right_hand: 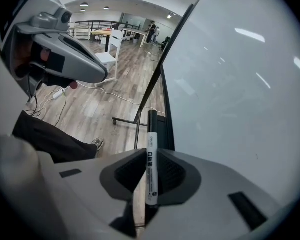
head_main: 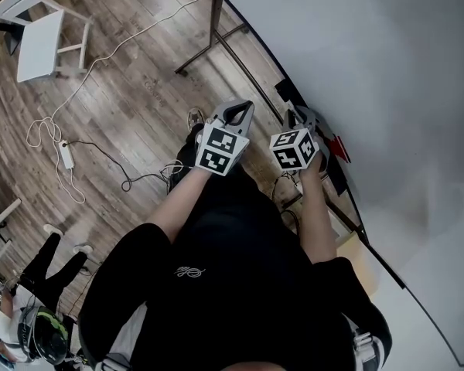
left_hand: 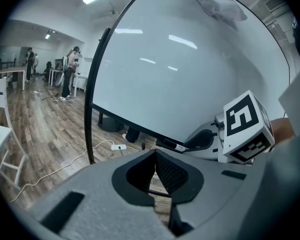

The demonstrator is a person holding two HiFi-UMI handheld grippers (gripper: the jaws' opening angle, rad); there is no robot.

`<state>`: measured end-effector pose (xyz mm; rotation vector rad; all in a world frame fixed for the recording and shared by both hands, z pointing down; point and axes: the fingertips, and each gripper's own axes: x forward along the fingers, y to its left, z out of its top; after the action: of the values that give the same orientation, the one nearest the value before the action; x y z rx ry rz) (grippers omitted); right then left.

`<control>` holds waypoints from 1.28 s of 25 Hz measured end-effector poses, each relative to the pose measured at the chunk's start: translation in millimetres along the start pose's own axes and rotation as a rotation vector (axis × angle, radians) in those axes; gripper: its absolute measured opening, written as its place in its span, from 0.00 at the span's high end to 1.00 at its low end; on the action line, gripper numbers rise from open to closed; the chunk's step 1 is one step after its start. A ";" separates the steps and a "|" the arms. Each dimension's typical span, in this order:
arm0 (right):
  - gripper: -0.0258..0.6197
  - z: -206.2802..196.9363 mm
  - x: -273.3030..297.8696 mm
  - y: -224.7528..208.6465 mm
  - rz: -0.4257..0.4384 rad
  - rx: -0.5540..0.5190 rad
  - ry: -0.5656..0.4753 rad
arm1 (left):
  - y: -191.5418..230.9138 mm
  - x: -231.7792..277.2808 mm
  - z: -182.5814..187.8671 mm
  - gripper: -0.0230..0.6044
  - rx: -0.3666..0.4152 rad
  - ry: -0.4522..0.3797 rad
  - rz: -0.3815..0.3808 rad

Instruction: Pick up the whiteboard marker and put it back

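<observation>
Whiteboard marker (right_hand: 151, 169): black cap forward, pinched between the right tongs (right_hand: 151, 153), near the lower edge of the whiteboard (right_hand: 230, 99); whether its cap touches the ledge is unclear. Left tongs (left_hand: 155, 156): pressed together, nothing between them, facing the whiteboard.

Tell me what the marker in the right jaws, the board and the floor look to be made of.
Whiteboard marker: likely plastic, with a smooth white barrel, printed text and a black cap.
Whiteboard: glossy coated panel; it mirrors the ceiling lights.
Floor: wood-look planks with visible grain and seams; real wood or laminate, cannot tell.
</observation>
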<state>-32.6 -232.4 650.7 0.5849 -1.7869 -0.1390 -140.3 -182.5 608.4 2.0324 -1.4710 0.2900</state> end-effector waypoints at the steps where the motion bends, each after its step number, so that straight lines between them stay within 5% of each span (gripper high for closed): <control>1: 0.88 -0.4 0.8 -0.1 0.006 0.010 0.001 | 0.1 0.6 0.7 0.95 0.002 0.000 -0.002; 20: 0.85 -4.6 8.0 -3.3 0.049 0.015 0.016 | -3.3 3.9 0.5 0.95 0.005 0.019 -0.013; 32: 0.80 4.7 -3.9 -7.6 -0.015 -0.009 -0.029 | -2.1 -0.9 4.0 0.95 0.008 0.002 -0.006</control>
<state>-33.8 -238.2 643.0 0.5921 -1.8092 -0.1662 -139.4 -183.7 604.1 2.0426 -1.4641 0.2960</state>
